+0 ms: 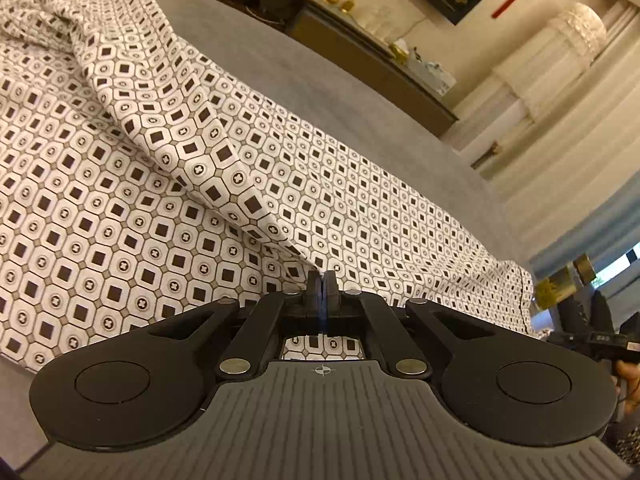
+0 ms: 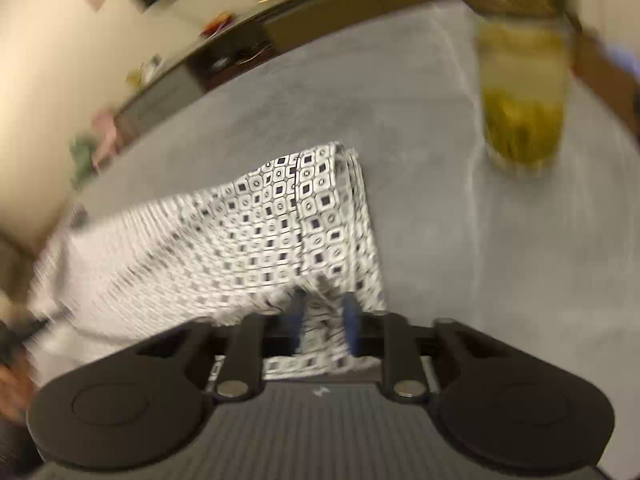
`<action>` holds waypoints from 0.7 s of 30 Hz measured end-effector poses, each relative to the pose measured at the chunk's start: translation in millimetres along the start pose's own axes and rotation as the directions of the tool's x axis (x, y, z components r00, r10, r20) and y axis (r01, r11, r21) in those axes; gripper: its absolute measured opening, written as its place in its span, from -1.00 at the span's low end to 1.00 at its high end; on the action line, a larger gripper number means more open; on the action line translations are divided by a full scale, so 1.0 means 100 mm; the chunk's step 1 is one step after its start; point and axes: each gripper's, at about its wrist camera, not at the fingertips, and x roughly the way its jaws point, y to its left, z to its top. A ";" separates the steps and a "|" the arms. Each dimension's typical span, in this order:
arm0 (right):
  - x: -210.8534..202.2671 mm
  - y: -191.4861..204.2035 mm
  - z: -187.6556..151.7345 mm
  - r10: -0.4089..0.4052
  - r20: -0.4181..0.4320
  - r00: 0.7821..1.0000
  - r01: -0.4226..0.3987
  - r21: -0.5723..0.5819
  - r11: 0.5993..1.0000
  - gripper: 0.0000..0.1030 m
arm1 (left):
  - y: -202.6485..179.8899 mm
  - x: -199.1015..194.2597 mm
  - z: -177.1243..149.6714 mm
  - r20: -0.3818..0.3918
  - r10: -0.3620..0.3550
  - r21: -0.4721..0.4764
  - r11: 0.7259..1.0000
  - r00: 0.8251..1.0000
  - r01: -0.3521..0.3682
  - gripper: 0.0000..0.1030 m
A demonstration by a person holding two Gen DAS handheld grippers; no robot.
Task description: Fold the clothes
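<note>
A white garment with a black square-and-circle print (image 1: 120,184) lies spread on a grey surface (image 1: 320,92). My left gripper (image 1: 324,280) is shut on a raised fold of the garment, which rises as a ridge up and to the left. In the blurred right wrist view the same garment (image 2: 256,232) hangs from my right gripper (image 2: 322,308). Its blue fingers (image 2: 352,316) stand a little apart with cloth bunched between them. The right gripper also shows at the far right of the left wrist view (image 1: 592,336).
A glass jar of yellow-green contents (image 2: 520,104) stands on the grey surface to the right of the garment. A dark low cabinet with gold ornaments (image 1: 360,40) runs along the wall behind. Curtains (image 1: 560,120) hang at the right.
</note>
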 end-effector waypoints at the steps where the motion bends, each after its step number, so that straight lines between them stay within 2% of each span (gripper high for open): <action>1: -0.02 -0.01 -0.02 0.024 -0.006 1.000 -0.024 0.035 0.999 -0.19 | 0.00 0.01 0.00 -0.004 -0.004 0.001 1.000 1.000 0.004 -1.00; 4: -0.08 -0.02 -0.03 0.097 -0.001 0.995 -0.095 0.179 0.979 -0.03 | -0.03 0.03 -0.03 -0.012 -0.017 0.009 1.000 1.000 0.017 -1.00; 7: -0.01 -0.03 -0.07 0.137 0.009 0.991 -0.132 0.332 0.934 0.07 | -0.05 0.06 -0.04 -0.013 -0.029 0.015 0.999 0.999 0.029 -1.00; 9: 0.07 -0.05 -0.09 0.134 0.000 0.991 -0.122 0.423 0.898 0.07 | -0.07 0.08 -0.02 -0.009 -0.033 0.019 0.999 0.999 0.034 -1.00; 11: 0.12 -0.05 -0.11 0.123 0.028 0.992 -0.122 0.478 0.870 0.08 | -0.09 0.09 0.00 -0.004 -0.039 0.023 0.999 0.999 0.039 -1.00; 13: 0.19 -0.02 -0.13 0.094 0.035 0.995 -0.099 0.503 0.859 0.04 | -0.07 0.09 0.02 0.000 -0.044 0.025 0.999 0.999 0.044 -1.00; 15: 0.30 0.02 -0.14 0.031 0.030 0.999 -0.042 0.499 0.866 -0.39 | -0.04 0.11 0.05 0.002 -0.044 0.015 0.999 0.999 0.044 -1.00; 16: 0.32 0.07 -0.12 -0.002 0.033 0.999 -0.014 0.475 0.880 -0.89 | -0.01 0.11 0.06 0.005 -0.042 0.009 0.999 0.999 0.042 -1.00; 18: 0.34 0.19 -0.07 -0.065 0.047 0.997 0.040 0.415 0.909 -0.95 | 0.02 0.09 0.07 0.013 -0.039 -0.003 0.999 0.999 0.039 -1.00; 21: -0.06 0.61 -0.01 -0.065 0.181 0.981 0.032 0.182 0.983 -0.95 | 0.06 0.06 0.10 0.022 -0.038 -0.010 0.999 0.999 0.038 -1.00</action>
